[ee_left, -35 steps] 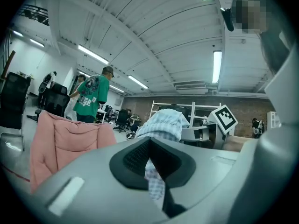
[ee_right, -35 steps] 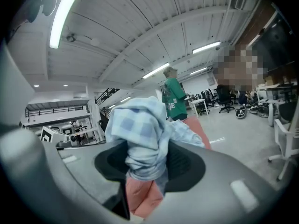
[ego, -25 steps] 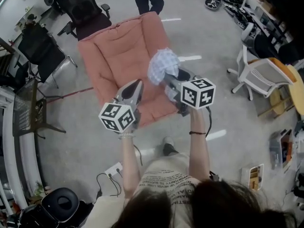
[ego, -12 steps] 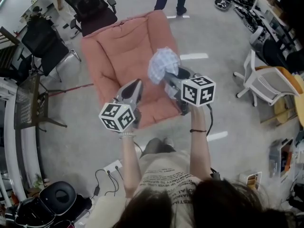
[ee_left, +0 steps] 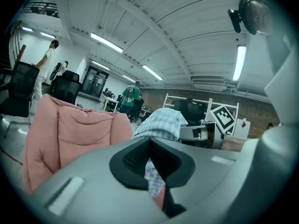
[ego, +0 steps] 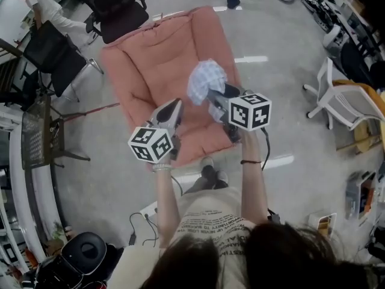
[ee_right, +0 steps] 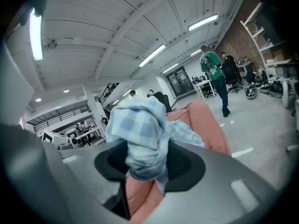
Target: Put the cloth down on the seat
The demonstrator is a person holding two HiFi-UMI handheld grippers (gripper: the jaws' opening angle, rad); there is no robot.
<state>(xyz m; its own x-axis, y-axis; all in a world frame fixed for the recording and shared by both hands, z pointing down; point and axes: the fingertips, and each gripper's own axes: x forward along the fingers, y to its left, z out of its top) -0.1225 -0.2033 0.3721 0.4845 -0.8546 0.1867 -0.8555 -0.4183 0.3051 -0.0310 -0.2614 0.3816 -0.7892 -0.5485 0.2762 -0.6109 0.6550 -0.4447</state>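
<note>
A pink cushioned seat (ego: 159, 71) stands on the floor ahead of me. A crumpled blue-and-white checked cloth (ego: 206, 80) hangs above its right half, pinched in my right gripper (ego: 215, 96), which is shut on it. The right gripper view shows the cloth (ee_right: 138, 125) bunched between the jaws, with the seat (ee_right: 205, 120) behind it. My left gripper (ego: 173, 106) hovers over the seat's front part, a little left of the cloth, its jaws together and holding nothing. In the left gripper view the cloth (ee_left: 161, 125) shows just past the jaw tips, to the right of the seat (ee_left: 74, 129).
Black office chairs (ego: 114, 5) (ego: 51, 50) stand behind and left of the seat. A white chair (ego: 346, 104) is at the right. A person (ego: 45, 8) bends at the far left. Cables and a black round device (ego: 81, 257) lie on the floor at lower left.
The seat has come a little nearer beneath the grippers. Both grippers keep their pose, the cloth still held. A person beyond the seat has walked off to the upper right.
</note>
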